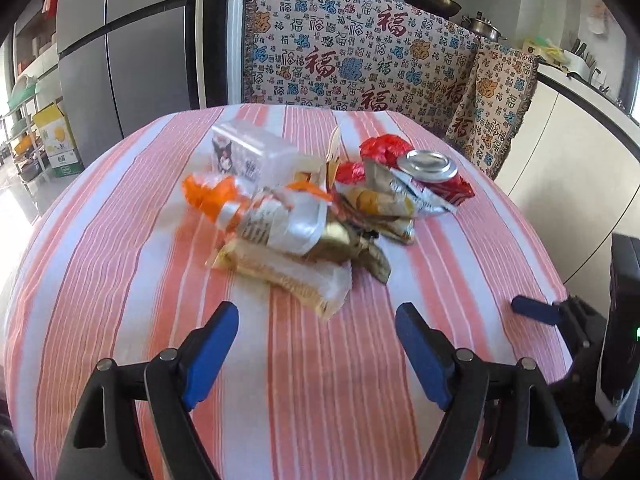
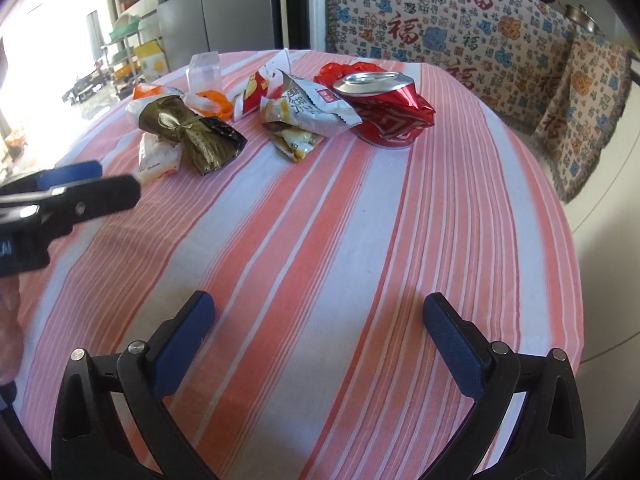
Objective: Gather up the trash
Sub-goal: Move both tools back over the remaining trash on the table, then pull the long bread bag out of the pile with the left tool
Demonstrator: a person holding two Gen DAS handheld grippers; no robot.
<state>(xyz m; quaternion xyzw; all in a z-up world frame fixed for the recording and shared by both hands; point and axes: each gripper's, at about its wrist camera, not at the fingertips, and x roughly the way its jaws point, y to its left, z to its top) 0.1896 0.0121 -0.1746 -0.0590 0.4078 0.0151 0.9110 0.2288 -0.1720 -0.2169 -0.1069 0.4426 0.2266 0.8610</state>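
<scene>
**Trash pile on striped table, both claws wide and empty**

Trash sits in a loose heap toward the far half of the table (image 2: 360, 240), which wears a pink, orange and white striped cloth. Crushed red can (image 2: 386, 110) stands at the right end of the heap, silver top up, white lettering on its side too crumpled to read. Touching its left side is a silver snack bag (image 2: 310, 114) with Chinese print and a small red label, not legible. A red foil wrapper (image 2: 340, 70) lies behind the can. Left of those, apart from them, a gold wrapper (image 2: 192, 132) lies twisted in the middle, resting on a white packet (image 2: 156, 158). An orange-and-white wrapper (image 2: 212, 104) is behind the gold one. A clear plastic box (image 1: 256, 156) at the back shows a cartoon sticker, text unreadable. A red-white chip bag (image 2: 256, 92) lies between the box and the silver bag.

Left gripper (image 1: 316, 328): jaws spread wide, nothing between them, just short of the white packet at the heap's near edge. Right gripper (image 2: 318, 312): jaws fully wide, empty, over bare cloth, well apart from the can.

Behind the table hangs a blanket (image 1: 360, 52) printed all over with the character 福, large in red and smaller in other colours. A grey fridge (image 1: 120, 52) stands left of it. Pans (image 1: 430, 0) sit above the blanket.
</scene>
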